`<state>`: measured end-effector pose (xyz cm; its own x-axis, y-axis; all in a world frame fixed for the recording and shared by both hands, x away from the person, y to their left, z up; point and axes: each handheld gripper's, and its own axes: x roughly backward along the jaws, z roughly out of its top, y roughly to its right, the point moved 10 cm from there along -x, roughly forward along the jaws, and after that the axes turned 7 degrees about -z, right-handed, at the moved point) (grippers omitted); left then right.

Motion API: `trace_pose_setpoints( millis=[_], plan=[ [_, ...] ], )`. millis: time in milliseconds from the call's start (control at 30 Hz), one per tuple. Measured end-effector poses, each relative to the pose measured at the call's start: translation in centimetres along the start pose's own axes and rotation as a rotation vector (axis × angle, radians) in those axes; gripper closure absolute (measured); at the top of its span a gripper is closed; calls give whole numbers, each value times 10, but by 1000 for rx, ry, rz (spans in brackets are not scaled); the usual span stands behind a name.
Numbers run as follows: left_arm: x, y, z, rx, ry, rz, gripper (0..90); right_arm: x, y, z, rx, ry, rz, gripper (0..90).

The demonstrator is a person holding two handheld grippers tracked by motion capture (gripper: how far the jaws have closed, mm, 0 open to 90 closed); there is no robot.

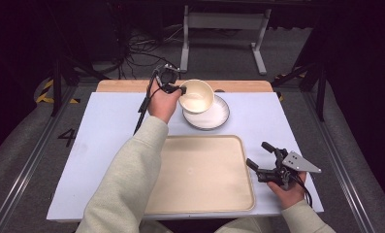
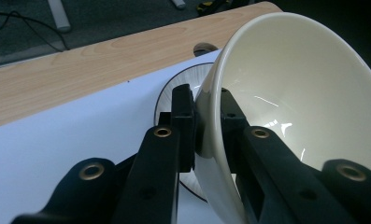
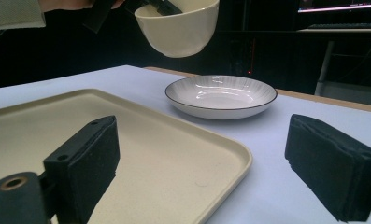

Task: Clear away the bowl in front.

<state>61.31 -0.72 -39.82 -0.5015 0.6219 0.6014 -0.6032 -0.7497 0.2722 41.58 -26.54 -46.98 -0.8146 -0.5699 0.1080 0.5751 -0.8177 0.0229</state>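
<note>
High view showed the scene laid out around a beige tray (image 1: 200, 174) on the pale tabletop (image 1: 107, 126). Left of the tray, on the dark floor beside the tabletop, a painted "4" (image 1: 67, 137) was the only writing that could be read; no brand or label appeared on the dishes. Beyond the tray's far edge, the left tongs (image 1: 180, 90) were clamped on the rim of a cream bowl (image 1: 198, 95), one jaw inside the wall and one outside, as the left gripper view made plain (image 2: 206, 123). The bowl (image 3: 178, 28) hung tilted in the air, clear above a shallow striped plate (image 1: 214, 116) that rested on the tabletop just past the tray. To the right of the tray, the right tongs (image 1: 260, 155) rested with jaws spread wide and nothing between them. Judged from this, the bowl had been lifted off the plate but not set down; its placing, probably on the bare tray, remained, and the plate was untouched.
</note>
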Motion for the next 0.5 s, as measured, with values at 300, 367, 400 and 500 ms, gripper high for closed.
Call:
trace_pose_setpoints(
  millis=[300,367,400,500],
  plan=[
    [19,15,-2,-53,-33,-44,821,0,0,0,-4,1,0,99],
    [23,19,-4,-59,-43,-58,821,0,0,0,-3,1,0,98],
    [25,20,-4,-62,-47,-65,821,0,0,0,-3,1,0,97],
    [32,25,-8,-80,-74,-96,822,0,0,0,-2,1,-1,96]
  ],
)
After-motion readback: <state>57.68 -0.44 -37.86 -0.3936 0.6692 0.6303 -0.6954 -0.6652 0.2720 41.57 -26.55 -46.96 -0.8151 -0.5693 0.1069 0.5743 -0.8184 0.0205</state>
